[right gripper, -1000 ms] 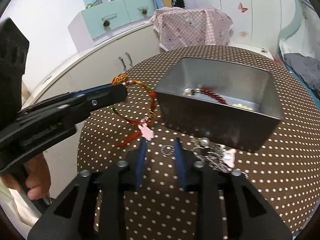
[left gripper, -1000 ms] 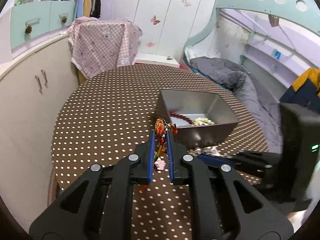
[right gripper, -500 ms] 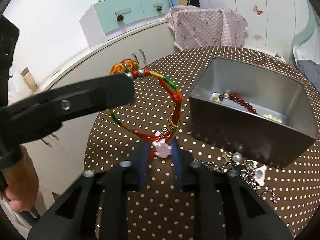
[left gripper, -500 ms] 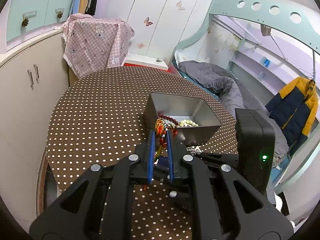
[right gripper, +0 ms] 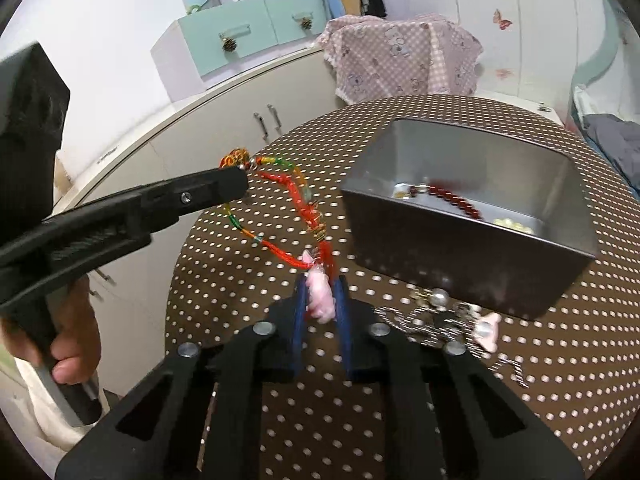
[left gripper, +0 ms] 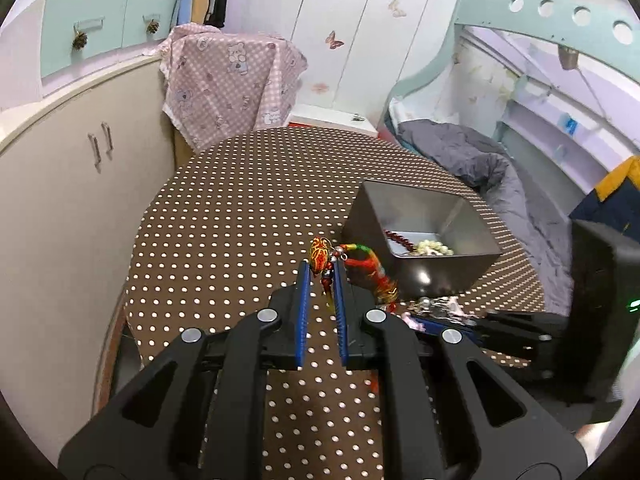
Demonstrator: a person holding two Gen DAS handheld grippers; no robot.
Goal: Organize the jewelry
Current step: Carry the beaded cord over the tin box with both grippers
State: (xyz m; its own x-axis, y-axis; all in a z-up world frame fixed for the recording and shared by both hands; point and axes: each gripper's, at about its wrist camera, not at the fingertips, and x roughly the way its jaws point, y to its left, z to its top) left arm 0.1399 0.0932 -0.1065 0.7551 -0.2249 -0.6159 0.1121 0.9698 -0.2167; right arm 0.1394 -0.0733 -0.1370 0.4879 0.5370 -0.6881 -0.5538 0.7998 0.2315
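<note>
A round brown polka-dot worktop (left gripper: 240,220) carries a grey metal box (right gripper: 472,216) at its right side. Your left hand-held gripper (left gripper: 320,272) is clenched on the red braided bracelet (right gripper: 288,200), holding it above the worktop left of the box. Your right hand-held gripper (right gripper: 320,292) has clamped on its pink charm (right gripper: 320,296).

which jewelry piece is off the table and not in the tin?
The red braided cord bracelet, stretched between both tongs: left tongs on its knot, right tongs on its pink charm. Red beads lie in the tin; silver chain on the table.
</note>
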